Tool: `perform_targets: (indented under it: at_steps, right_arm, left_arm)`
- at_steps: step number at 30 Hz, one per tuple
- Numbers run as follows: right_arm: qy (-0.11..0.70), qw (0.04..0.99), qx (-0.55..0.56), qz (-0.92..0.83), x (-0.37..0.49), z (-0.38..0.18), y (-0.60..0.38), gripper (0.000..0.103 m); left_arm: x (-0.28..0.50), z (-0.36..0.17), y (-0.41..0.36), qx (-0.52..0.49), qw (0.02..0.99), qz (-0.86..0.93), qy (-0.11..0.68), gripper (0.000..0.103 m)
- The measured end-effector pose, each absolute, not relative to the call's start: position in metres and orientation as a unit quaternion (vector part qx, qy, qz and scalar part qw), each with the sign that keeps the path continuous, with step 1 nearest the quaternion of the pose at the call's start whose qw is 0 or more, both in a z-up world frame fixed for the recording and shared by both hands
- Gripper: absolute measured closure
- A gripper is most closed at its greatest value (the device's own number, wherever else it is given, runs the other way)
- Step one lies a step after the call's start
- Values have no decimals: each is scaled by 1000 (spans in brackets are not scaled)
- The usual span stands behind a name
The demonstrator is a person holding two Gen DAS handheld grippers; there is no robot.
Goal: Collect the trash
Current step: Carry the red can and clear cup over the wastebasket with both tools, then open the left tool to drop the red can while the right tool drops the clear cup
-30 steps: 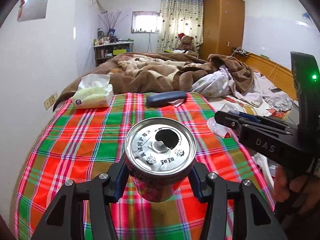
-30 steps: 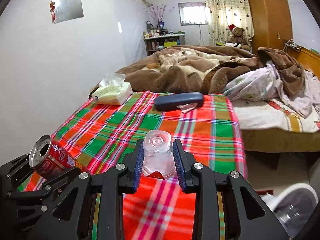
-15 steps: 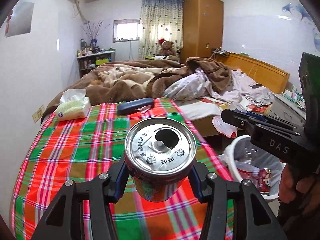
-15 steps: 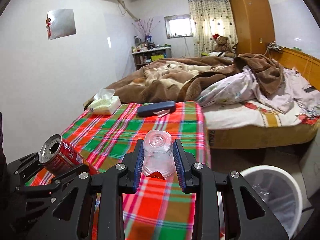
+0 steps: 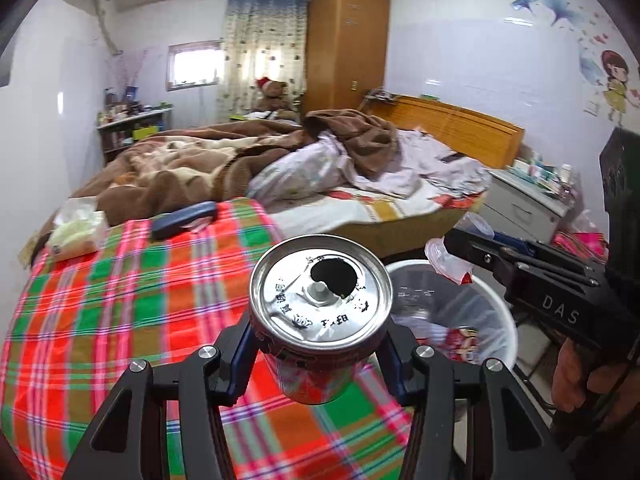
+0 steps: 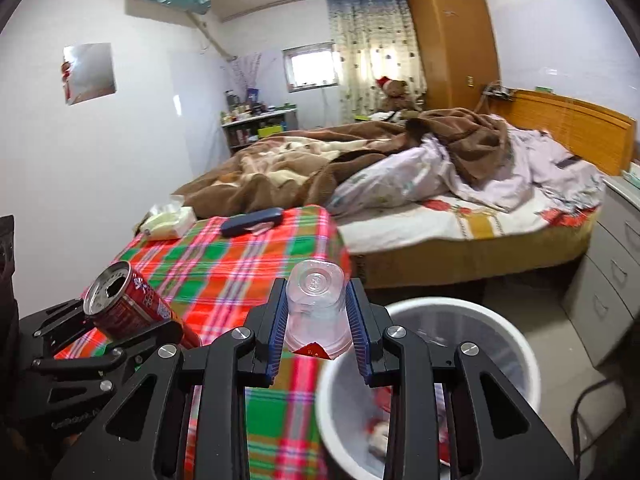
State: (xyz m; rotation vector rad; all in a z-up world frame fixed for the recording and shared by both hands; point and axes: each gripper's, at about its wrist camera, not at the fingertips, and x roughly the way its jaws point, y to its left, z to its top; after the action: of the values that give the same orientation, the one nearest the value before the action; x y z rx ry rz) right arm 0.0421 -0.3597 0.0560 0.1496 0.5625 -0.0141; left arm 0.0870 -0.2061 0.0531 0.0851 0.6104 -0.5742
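Plaid cloth in red and green covers the bench [image 5: 100,312], with an unmade bed [image 6: 460,216] beyond it and a white bin [image 6: 492,320] on the floor just off the bench's right edge. The left claw [image 5: 320,354] pinches an opened red can [image 5: 320,304] by its sides, hole facing the camera, over the bench's near right corner beside the bin. The right claw [image 6: 318,320] pinches a clear plastic cup [image 6: 316,304] held bottom-out, poised at the bin's near-left rim.

Risks, as I judge them: the can sits nearer the bench than the bin's mouth, so letting go now would likely drop it on the cloth or the floor. Any dregs could spill through the hole as it tips. The cup is thin and light; released at the rim, it may bounce out. Both claws converge on one opening and could knock together. A tissue pack [image 5: 76,232] and dark case [image 5: 184,220] lie far left, well apart.
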Motion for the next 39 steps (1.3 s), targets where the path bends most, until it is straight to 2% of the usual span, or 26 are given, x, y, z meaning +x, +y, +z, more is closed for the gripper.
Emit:
perform_targets:
  at_steps: [16, 30, 35, 36, 37, 39]
  right_arm:
    - [341, 928, 114, -100, 19, 14, -434, 72]
    - [376, 911, 121, -116, 24, -11, -455, 72]
    - [387, 906, 122, -119, 27, -17, -456, 71]
    - [387, 906, 121, -122, 26, -17, -456, 64]
    - [387, 906, 120, -124, 26, -17, -455, 51]
    - [384, 906, 125, -125, 25, -17, -455, 47]
  left_arm:
    - [88, 6, -314, 83, 865, -351, 349, 50]
    - [109, -19, -339, 89, 855, -345, 376, 50]
    - [112, -18, -336, 79, 854, -353, 373, 41]
    - [112, -17, -335, 76, 853, -357, 372, 41]
    - [112, -17, -334, 75, 854, -358, 372, 40]
    - [112, -16, -332, 76, 856, -353, 370, 36]
